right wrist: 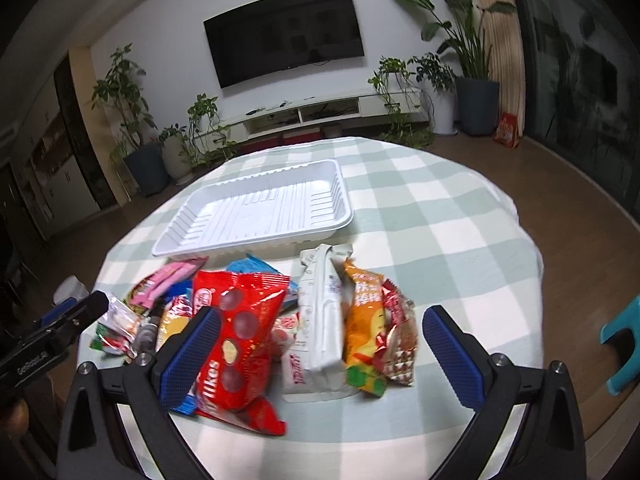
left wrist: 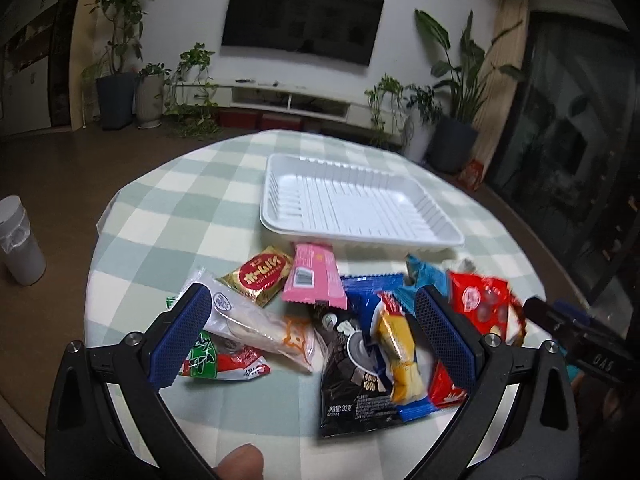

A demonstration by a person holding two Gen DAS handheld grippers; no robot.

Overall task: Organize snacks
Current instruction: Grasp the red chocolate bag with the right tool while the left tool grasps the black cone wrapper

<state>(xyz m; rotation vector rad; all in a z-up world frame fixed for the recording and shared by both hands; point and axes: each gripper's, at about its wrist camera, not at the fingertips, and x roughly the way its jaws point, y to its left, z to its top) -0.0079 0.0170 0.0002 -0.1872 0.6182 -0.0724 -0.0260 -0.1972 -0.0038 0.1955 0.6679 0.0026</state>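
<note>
An empty white ribbed tray (left wrist: 438,236) (right wrist: 168,246) stands on the far half of the round table. A heap of snack packets lies in front of it. My left gripper (left wrist: 316,336) is open above a clear-wrapped pastry (left wrist: 256,320), a black cookie packet (left wrist: 352,384) and a yellow packet (left wrist: 400,356); a pink packet (left wrist: 314,278) and a red-gold packet (left wrist: 264,274) lie beyond. My right gripper (right wrist: 320,354) is open above a red chocolate bag (right wrist: 244,328), a white packet (right wrist: 322,316) and an orange packet (right wrist: 366,332). Neither holds anything.
The table (left wrist: 168,216) has a green-and-white checked cloth and a curved edge. A white bin (left wrist: 18,240) stands on the floor at left. A teal stool (right wrist: 622,356) is at right. Plants and a TV stand line the far wall.
</note>
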